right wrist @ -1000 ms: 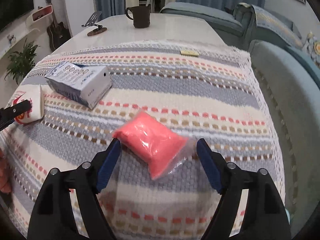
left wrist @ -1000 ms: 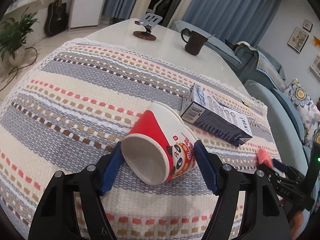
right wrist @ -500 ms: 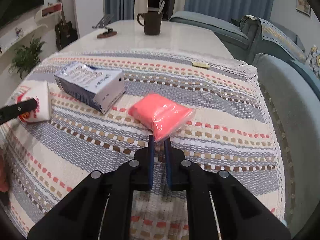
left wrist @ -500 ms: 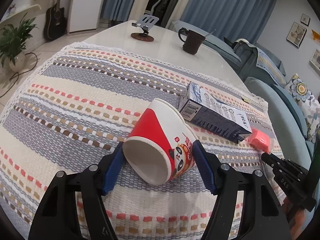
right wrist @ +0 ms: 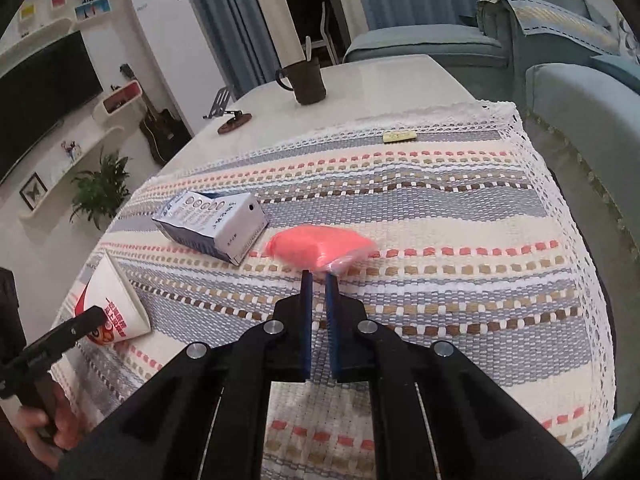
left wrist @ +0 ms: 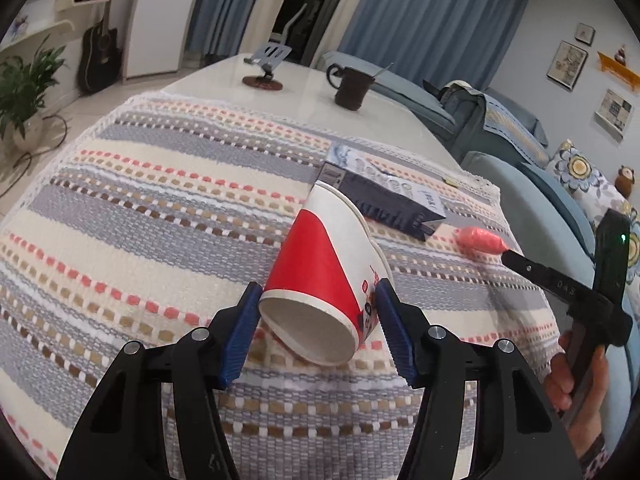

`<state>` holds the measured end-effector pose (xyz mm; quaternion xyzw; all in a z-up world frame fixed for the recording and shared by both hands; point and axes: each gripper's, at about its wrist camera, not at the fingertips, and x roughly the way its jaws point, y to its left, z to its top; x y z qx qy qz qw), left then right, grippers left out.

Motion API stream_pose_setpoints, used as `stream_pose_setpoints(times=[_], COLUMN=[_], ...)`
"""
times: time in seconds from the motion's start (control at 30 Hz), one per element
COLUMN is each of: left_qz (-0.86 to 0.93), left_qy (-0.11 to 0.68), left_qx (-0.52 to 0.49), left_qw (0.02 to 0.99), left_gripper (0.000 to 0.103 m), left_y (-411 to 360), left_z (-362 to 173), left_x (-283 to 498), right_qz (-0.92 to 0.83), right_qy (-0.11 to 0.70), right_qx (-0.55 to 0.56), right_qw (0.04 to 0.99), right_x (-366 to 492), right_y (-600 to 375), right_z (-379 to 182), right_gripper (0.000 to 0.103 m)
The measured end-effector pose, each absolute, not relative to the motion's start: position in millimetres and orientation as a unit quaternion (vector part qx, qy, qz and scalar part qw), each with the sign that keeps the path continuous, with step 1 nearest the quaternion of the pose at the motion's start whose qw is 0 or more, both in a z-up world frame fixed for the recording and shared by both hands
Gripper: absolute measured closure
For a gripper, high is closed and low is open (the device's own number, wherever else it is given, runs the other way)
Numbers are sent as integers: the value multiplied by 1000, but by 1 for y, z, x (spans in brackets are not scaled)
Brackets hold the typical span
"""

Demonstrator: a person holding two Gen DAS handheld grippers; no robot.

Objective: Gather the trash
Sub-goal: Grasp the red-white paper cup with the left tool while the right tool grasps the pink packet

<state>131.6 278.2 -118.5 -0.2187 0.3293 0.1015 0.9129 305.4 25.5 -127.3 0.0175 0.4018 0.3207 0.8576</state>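
- The left tool (left wrist: 316, 324) had been closing on the paper cup (left wrist: 324, 280), low centre of frame, apparently gripping it.
- The right tool (right wrist: 319, 276) pinched the pink packet (right wrist: 320, 248), mid-frame.
- The carton (right wrist: 212, 224) lay untouched on the bench (right wrist: 360, 80); no bin showed.

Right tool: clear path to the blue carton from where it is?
Probably not yet. The right tool is shut on the pink bag's wrapper, so it is occupied. The blue carton lies just left on the cloth, unobstructed, once the bag is dropped.
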Motion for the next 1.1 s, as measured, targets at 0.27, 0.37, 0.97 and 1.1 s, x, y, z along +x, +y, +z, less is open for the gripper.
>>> stream_pose_setpoints(times=[0.27, 0.37, 0.97, 1.1], left_qz=[78, 70, 51, 51], left_qy=[328, 321, 302, 303], left_qx=[-200, -201, -223, -223], left_qw=[920, 923, 926, 925], left_gripper=[47, 47, 47, 47], left_y=[264, 263, 273, 272], left_z=[-119, -118, -117, -116], left_x=[129, 128, 123, 123], right_qz=[343, 354, 319, 336], right_qy=[404, 410, 436, 430], right_qx=[-8, -32, -158, -151], right_qw=[848, 840, 826, 824], right_x=[290, 274, 334, 327], right_y=[32, 32, 80, 79], right_z=[-124, -122, -149, -145], right_gripper=[98, 98, 55, 88])
